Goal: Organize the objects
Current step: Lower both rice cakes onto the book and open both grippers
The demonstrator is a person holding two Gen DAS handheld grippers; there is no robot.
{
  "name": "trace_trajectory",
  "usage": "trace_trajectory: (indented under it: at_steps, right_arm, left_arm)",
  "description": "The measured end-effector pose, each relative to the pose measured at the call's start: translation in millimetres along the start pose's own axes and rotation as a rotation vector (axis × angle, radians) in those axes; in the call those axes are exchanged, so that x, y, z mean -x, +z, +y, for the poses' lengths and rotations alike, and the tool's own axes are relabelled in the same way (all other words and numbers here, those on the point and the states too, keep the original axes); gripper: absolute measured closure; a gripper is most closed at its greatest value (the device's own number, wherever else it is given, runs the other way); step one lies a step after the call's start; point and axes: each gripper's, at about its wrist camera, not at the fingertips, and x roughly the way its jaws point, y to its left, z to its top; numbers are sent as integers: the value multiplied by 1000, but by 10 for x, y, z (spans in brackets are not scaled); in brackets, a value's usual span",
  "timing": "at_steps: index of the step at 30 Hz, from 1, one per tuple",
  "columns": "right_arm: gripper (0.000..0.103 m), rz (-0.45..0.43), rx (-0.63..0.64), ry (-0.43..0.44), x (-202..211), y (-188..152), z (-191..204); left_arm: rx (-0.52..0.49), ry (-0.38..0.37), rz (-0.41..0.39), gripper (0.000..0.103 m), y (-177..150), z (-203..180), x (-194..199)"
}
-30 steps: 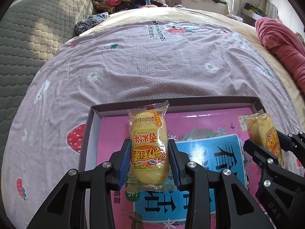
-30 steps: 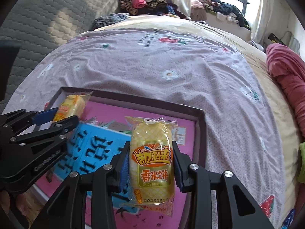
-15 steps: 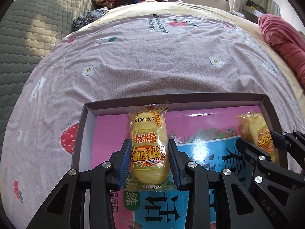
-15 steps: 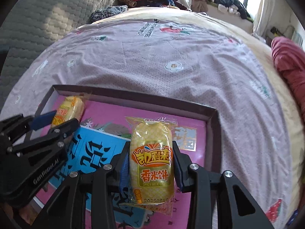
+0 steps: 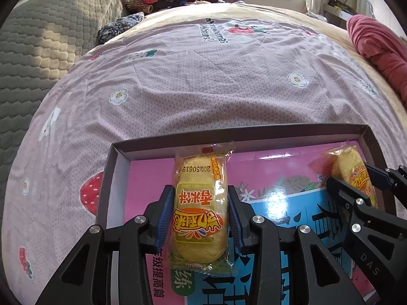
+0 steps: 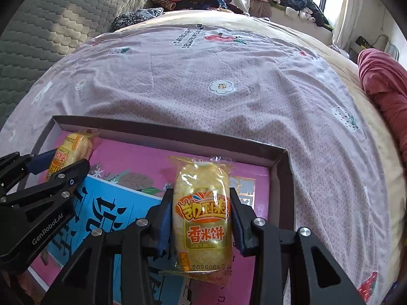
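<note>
Lying over the box's (image 5: 112, 175) pink-and-blue printed floor, each yellow rice-cracker packet sits between tong pads: one (image 5: 199, 216) in the left gripper (image 5: 199, 218), one (image 6: 202, 218) in the right gripper (image 6: 201, 221). Both jaws have just been widening; remaining pad contact is unclear. Box's near edge is cropped. Floral bedsheet (image 5: 203, 76) beneath.

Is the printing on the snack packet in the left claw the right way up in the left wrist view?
No, the snack packet between the left claw's fingers shows its orange logo and date upside down.
</note>
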Motion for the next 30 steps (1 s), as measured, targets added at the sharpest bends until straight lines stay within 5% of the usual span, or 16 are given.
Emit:
trace_trajectory:
  at_steps: [5, 8, 22, 26, 30]
  right_arm:
    - [35, -4, 2, -4, 36, 6, -14]
    - [30, -24, -8, 9, 108, 6, -30]
    - [14, -55, 5, 0, 398, -97, 18]
    - [10, -73, 1, -1, 560, -133, 19]
    - [9, -84, 13, -2, 761, -151, 64]
  left_arm:
    - [-13, 12, -22, 37, 27, -14, 68]
    - [-35, 44, -5, 37, 47, -12, 76]
    - [-21, 60, -21, 19, -33, 163, 324]
    - [13, 40, -38, 0, -32, 263, 514]
    - [17, 32, -72, 0, -61, 296, 736]
